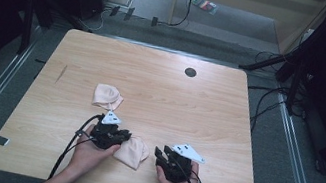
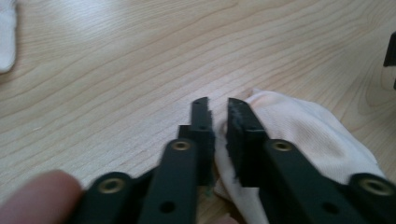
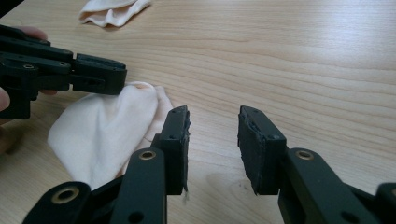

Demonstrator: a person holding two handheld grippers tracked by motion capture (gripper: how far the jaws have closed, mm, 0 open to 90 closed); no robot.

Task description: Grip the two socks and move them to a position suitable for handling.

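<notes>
pale cloths (image 1: 131, 151): 2 | table (image 1: 208, 109): 1 | claws (image 1: 112, 136): 2

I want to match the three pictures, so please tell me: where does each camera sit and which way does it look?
High view: above the person's side, facing forward and down on the table; both hands and grippers show.
Left gripper view: on the left gripper, looking along its nearly closed jaws at the near sock.
Right gripper view: on the right gripper, jaws apart over wood.
Shared: all three show the near sock and the far sock.

L gripper (image 2: 218, 108) nearly closed; R gripper (image 3: 214, 116) jaws apart.
</notes>
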